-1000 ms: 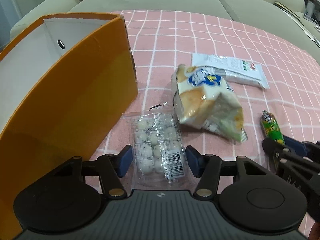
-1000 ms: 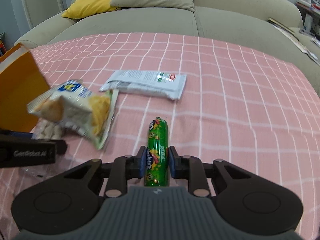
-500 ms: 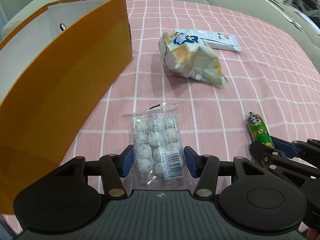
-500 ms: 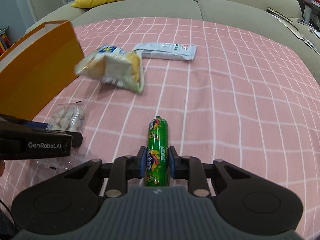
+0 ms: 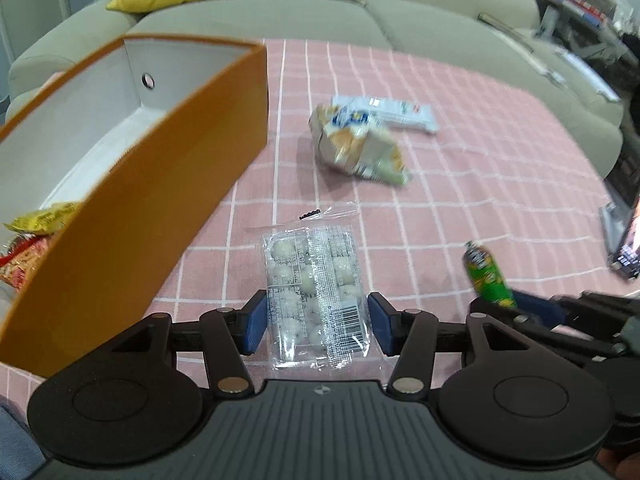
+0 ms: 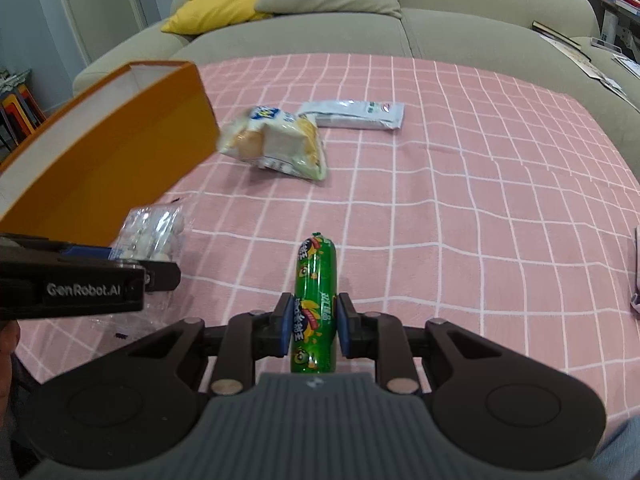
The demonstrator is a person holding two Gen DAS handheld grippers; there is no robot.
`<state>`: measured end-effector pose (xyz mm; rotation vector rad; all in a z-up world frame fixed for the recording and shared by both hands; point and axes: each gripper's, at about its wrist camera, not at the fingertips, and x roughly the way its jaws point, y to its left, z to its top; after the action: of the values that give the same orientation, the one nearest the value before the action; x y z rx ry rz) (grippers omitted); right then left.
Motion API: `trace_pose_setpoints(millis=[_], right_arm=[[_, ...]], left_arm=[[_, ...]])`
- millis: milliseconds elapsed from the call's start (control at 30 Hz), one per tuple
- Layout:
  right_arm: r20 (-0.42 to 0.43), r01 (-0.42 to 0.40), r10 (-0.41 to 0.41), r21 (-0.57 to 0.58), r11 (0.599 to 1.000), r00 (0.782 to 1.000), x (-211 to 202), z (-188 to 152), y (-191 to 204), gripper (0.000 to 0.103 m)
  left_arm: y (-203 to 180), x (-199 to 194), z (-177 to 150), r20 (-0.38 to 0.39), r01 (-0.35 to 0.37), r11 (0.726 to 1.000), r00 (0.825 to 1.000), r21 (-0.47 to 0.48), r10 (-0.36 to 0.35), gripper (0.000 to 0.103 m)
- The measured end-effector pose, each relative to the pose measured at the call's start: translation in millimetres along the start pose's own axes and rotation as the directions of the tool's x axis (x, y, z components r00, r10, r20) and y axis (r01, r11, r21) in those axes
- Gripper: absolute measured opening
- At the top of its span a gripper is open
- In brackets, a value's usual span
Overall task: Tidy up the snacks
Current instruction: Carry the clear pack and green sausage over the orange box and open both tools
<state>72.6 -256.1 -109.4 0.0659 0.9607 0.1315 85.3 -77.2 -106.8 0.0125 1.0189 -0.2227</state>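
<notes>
Each gripper (image 6: 311, 326) comprises a ribbed grey housing, black linkage arms with silver pivot screws, blue finger pads (image 6: 283, 328) and white "GenRobot.AI" side lettering.

The room is evenly lit, soft and fairly bright, with no hard beam. Shadows are faint: a short, soft one lies under the bread bag (image 5: 358, 148) ahead of the left tool. The clear candy pack (image 5: 316, 300) between the left fingers catches small white glints, and the green sausage (image 6: 314, 304) has a mild sheen. Both fisheye views bend the sofa (image 6: 460, 16) and cloth grid (image 6: 480, 184) toward the edges, with dark corners. The bread bag and orange box (image 5: 132, 216) look slightly motion-smeared.
</notes>
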Motion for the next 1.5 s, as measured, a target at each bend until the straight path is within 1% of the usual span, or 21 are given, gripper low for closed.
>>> trace_pose_setpoints(millis=[200,367,600,767,867,967,1067,1233,1367,1500], right_arm=[[0.036,-0.024,0.024,-0.003,1.000,0.999,-22,2,14,0.019],[0.082,-0.052,0.053,-0.012,0.999,0.995,-37,17,28,0.019],[0.143,-0.104,0.112,-0.064,0.993,0.983,-50,50,54,0.019],[0.179,-0.134,0.157,-0.134,0.982,0.971,-51,79,78,0.019],[0.185,-0.165,0.200,-0.188,0.968,0.962,-49,97,94,0.019],[0.171,-0.207,0.252,-0.241,0.948,0.953,-44,114,107,0.019],[0.150,-0.230,0.279,-0.279,0.932,0.949,-34,130,120,0.019],[0.110,-0.242,0.288,-0.312,0.919,0.951,-11,159,137,0.019],[0.079,-0.239,0.281,-0.339,0.910,0.956,12,179,150,0.019],[0.044,-0.234,0.271,-0.382,0.894,0.962,33,194,168,0.019]], left_arm=[[11,-37,7,0.086,0.037,0.999,0.996,-0.015,-0.035,0.060],[21,-61,17,0.138,0.048,0.999,0.989,-0.002,-0.048,0.060],[47,-88,40,0.202,0.027,1.000,0.979,-0.009,-0.025,0.060],[68,-96,61,0.245,0.009,1.000,0.970,-0.028,-0.002,0.060],[80,-98,75,0.261,-0.007,0.999,0.965,-0.035,0.016,0.060],[96,-97,89,0.263,-0.016,0.998,0.964,-0.065,0.033,0.060],[111,-93,102,0.261,-0.044,0.996,0.963,-0.079,0.063,0.060],[128,-80,119,0.237,-0.082,0.994,0.967,-0.075,0.098,0.060],[142,-63,130,0.189,-0.115,0.991,0.974,-0.070,0.126,0.060],[154,-45,134,0.141,-0.156,0.986,0.976,-0.063,0.164,0.061]])
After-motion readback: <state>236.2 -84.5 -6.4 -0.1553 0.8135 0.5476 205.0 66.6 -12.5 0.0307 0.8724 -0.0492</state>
